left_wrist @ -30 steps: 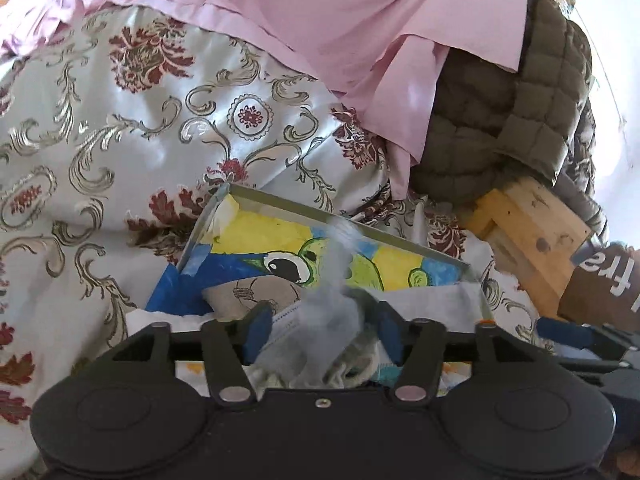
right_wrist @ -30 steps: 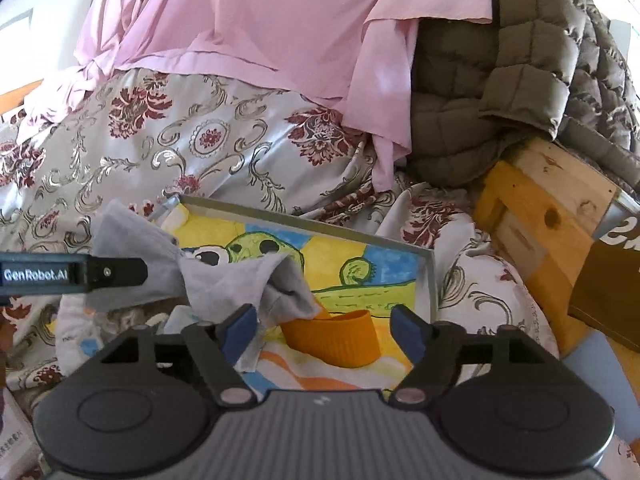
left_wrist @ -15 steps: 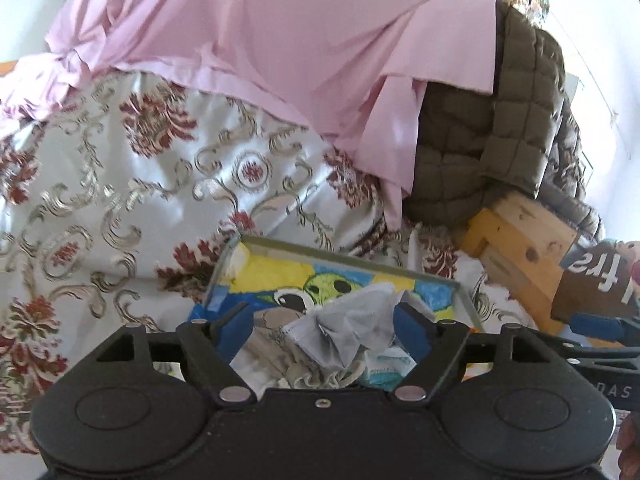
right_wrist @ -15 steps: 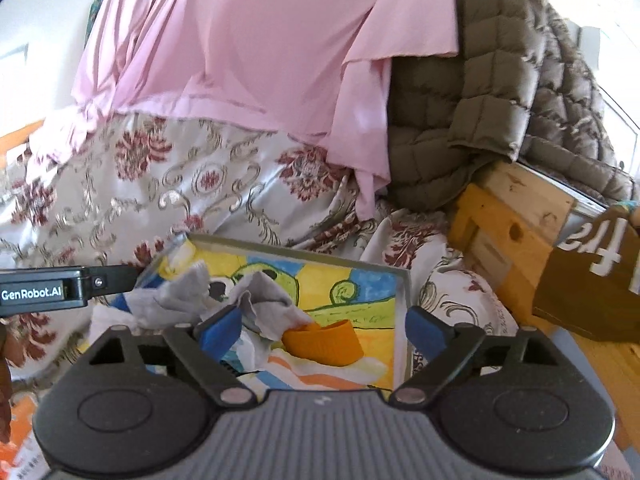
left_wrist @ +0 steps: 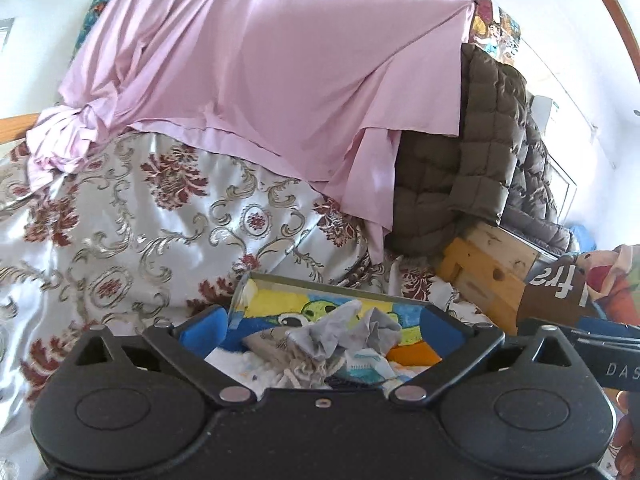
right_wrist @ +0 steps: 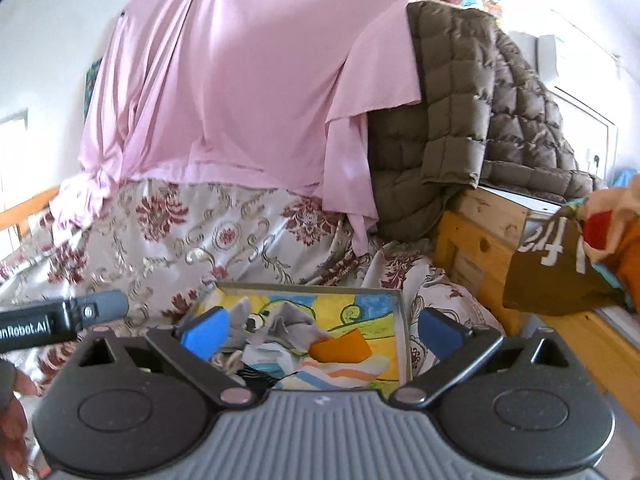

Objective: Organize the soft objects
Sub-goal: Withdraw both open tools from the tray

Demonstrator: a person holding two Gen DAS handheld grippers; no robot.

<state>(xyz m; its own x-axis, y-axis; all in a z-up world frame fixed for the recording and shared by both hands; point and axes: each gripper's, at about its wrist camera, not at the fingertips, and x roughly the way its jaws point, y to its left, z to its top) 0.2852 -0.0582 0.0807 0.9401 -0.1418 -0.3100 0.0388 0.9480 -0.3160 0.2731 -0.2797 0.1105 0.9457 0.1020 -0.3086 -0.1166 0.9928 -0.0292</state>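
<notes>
Both tools are wide open and hold nothing. The left tool [left_wrist: 324, 324] hangs low in the frame, just above a picture box [left_wrist: 256, 292] with a green cartoon face painted inside. The right tool [right_wrist: 320, 330] hangs over the same box [right_wrist: 402, 320] from the other side. The soft things are all in the box, at the bottom middle of each picture: a crumpled grey cloth [left_wrist: 340, 330], a little drawstring bag [left_wrist: 272, 346], an orange piece [right_wrist: 340, 348] and a striped cloth [right_wrist: 332, 374]. They lie in a loose heap, touching each other, likely because the box is where they are meant to be gathered. The box sits on a flowery bed cover [left_wrist: 160, 220], which is soft, so the box may tip if pushed. Its thin rims stand up at the far side and the right side, and a tool could bump them. Above the box there is open room to lift. To the right a wooden frame [right_wrist: 472, 240] and a brown sign [right_wrist: 552, 272] are near, so there is less room that way. A pink sheet [left_wrist: 260, 60] and a puffy brown coat [right_wrist: 460, 120] hang well behind.
</notes>
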